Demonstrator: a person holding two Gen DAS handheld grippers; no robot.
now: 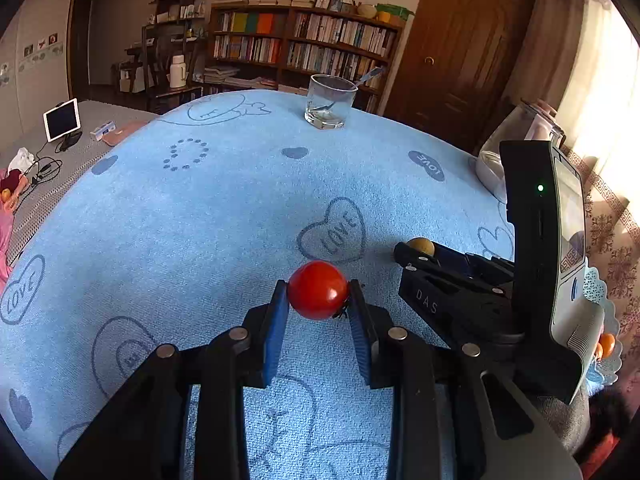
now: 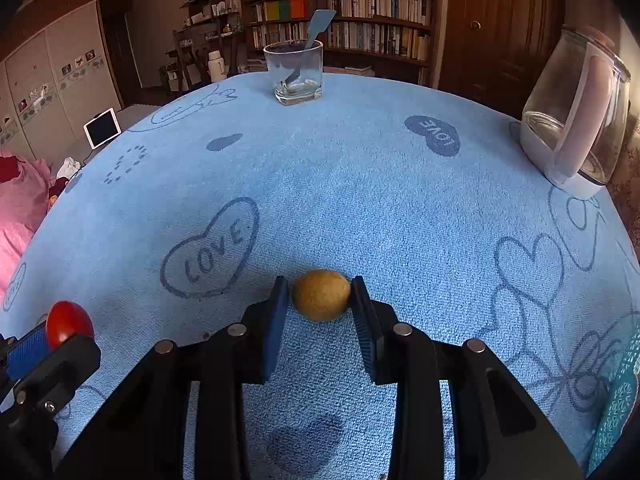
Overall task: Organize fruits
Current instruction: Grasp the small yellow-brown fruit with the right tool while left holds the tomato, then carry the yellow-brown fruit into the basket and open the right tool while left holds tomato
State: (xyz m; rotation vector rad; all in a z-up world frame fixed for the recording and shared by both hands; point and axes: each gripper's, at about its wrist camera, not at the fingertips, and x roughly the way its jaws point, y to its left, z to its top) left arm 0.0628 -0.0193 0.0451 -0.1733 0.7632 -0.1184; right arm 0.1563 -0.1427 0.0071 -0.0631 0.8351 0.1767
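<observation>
A red tomato (image 1: pixel 317 290) sits pinched between the jaws of my left gripper (image 1: pixel 318 300), held just above the blue cloth (image 1: pixel 240 208) on the table. My right gripper (image 2: pixel 320 300) has its jaws pinching a small brownish-yellow fruit (image 2: pixel 321 294), just beside the tomato. Farther off, a glass (image 2: pixel 298 72) with a blue spoon (image 2: pixel 314 34) stands at the far edge, and a clear kettle (image 2: pixel 576 112) at the right.

"love" on blue cloth (image 1: pixel 200 220) hearts ("das" on right gripper (image 1: pixel 416 254)).
</observation>
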